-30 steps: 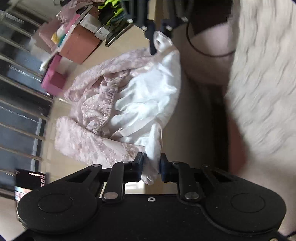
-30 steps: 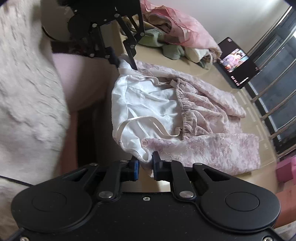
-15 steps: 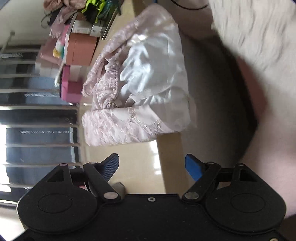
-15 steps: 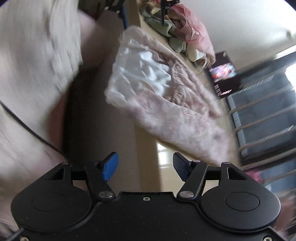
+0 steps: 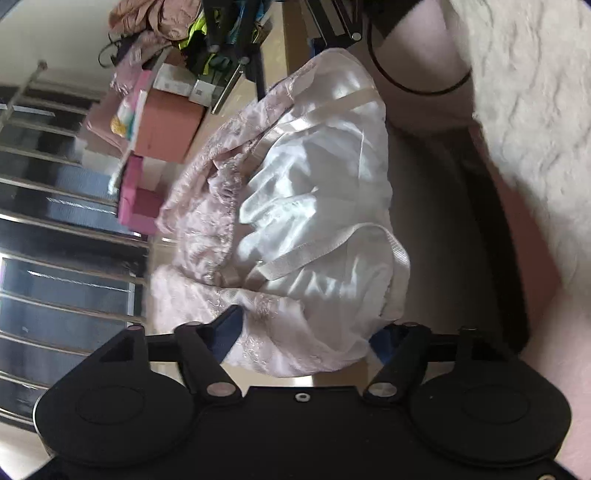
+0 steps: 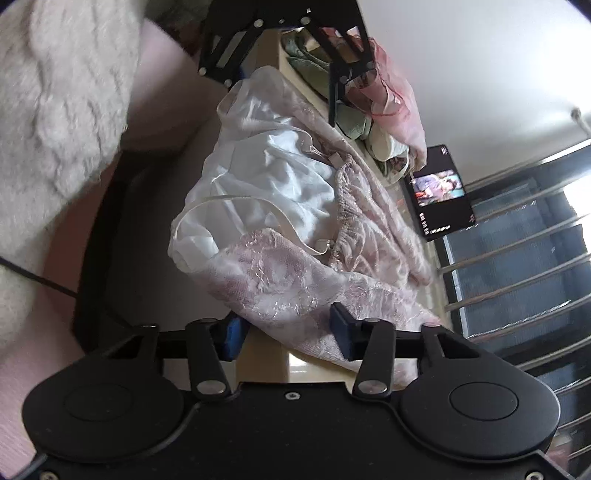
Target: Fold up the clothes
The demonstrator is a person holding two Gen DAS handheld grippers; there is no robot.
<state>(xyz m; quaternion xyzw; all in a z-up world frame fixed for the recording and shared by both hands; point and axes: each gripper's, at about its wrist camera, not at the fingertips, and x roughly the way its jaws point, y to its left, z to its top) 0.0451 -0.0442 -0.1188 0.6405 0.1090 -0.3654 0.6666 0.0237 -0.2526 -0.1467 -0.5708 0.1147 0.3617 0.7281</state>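
Note:
A pink lace dress with white satin lining (image 5: 306, 206) lies partly folded on the beige table (image 5: 402, 177). It also shows in the right wrist view (image 6: 280, 206). My left gripper (image 5: 308, 334) is open, its jaws wide apart on either side of the dress's near folded end. My right gripper (image 6: 286, 325) is open too, with the opposite end of the dress between its fingers. Each gripper shows at the top of the other's view, at the dress's far end.
Pink and orange boxes (image 5: 162, 122) and a heap of clothes (image 5: 155, 22) stand beyond the dress. A pile of clothes (image 6: 380, 96) and a lit tablet (image 6: 439, 192) lie by the window bars. The person's fuzzy white sleeve (image 6: 55, 96) is close by.
Both grippers were shut on the dress's ends one second ago, then let go and opened. They have since moved back in, so the dress's ends now lie between the open jaws.

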